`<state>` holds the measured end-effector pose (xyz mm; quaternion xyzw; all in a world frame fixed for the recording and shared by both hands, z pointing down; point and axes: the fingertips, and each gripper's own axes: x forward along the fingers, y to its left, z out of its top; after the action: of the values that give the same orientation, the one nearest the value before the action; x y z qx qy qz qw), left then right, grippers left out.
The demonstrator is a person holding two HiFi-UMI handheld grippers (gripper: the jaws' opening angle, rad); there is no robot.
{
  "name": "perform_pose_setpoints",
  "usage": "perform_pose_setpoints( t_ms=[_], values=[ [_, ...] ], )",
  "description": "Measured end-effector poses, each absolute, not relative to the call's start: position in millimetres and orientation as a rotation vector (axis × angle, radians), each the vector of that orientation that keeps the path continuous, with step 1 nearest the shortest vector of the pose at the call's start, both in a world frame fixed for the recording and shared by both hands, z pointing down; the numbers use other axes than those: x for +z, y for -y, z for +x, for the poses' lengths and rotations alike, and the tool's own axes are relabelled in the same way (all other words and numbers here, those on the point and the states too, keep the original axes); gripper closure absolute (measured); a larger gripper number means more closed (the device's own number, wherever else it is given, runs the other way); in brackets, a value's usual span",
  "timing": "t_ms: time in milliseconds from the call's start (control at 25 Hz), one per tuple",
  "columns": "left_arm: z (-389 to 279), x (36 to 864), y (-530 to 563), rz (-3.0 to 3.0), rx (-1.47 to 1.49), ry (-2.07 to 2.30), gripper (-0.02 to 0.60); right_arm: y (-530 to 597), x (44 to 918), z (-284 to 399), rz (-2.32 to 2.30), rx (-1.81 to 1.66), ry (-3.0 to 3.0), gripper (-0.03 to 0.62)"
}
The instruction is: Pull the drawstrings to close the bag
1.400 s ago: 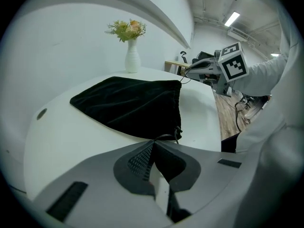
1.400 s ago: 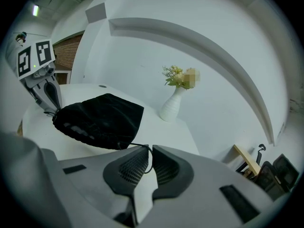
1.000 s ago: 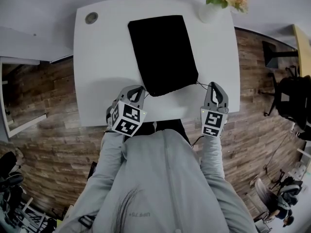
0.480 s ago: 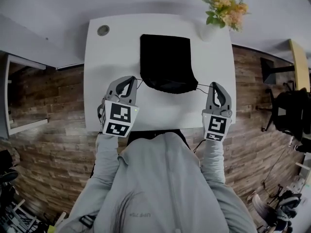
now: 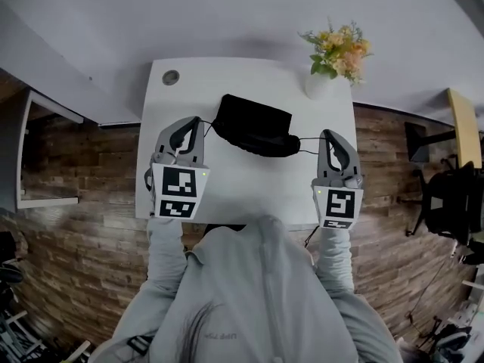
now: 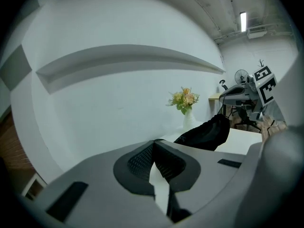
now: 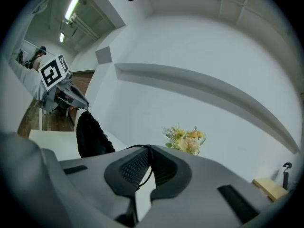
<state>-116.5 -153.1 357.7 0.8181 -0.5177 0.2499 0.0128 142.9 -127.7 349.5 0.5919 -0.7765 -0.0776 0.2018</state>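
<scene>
The black drawstring bag (image 5: 253,125) hangs bunched above the white table (image 5: 249,187), strung between my two grippers. My left gripper (image 5: 198,121) is shut on the left drawstring (image 5: 207,124), just left of the bag. My right gripper (image 5: 327,136) is shut on the right drawstring (image 5: 308,139), which runs taut to the bag. In the right gripper view the thin cord (image 7: 150,164) passes between the closed jaws, and the bag (image 7: 90,137) hangs at the left. The left gripper view shows the bag (image 6: 206,134) to the right of its closed jaws, and the cord is not clear there.
A white vase of flowers (image 5: 333,59) stands at the table's far right corner. A round cable grommet (image 5: 171,76) sits at the far left corner. A wall lies behind the table. A dark chair (image 5: 446,203) stands on the wooden floor to the right.
Both grippers have risen and moved away from me. The bag, which lay flat on the table, has been lifted by its cords and has bunched up.
</scene>
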Motion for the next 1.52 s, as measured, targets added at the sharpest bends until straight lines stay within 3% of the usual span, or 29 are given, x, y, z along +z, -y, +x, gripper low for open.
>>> perform_pose_setpoints(
  t_ms=[400, 800, 1520],
  values=[
    [-132, 341, 156, 2.496, 0.773, 1.746, 0.557, 128, 327, 152, 1.616, -0.258, 2.234, 0.572],
    [-147, 348, 158, 2.434, 0.828, 1.795, 0.557, 110, 358, 159, 1.375, -0.052, 2.356, 0.571],
    [-159, 352, 158, 2.438, 0.961, 1.856, 0.557, 111, 337, 219, 1.633, -0.124, 2.235, 0.572]
  ],
)
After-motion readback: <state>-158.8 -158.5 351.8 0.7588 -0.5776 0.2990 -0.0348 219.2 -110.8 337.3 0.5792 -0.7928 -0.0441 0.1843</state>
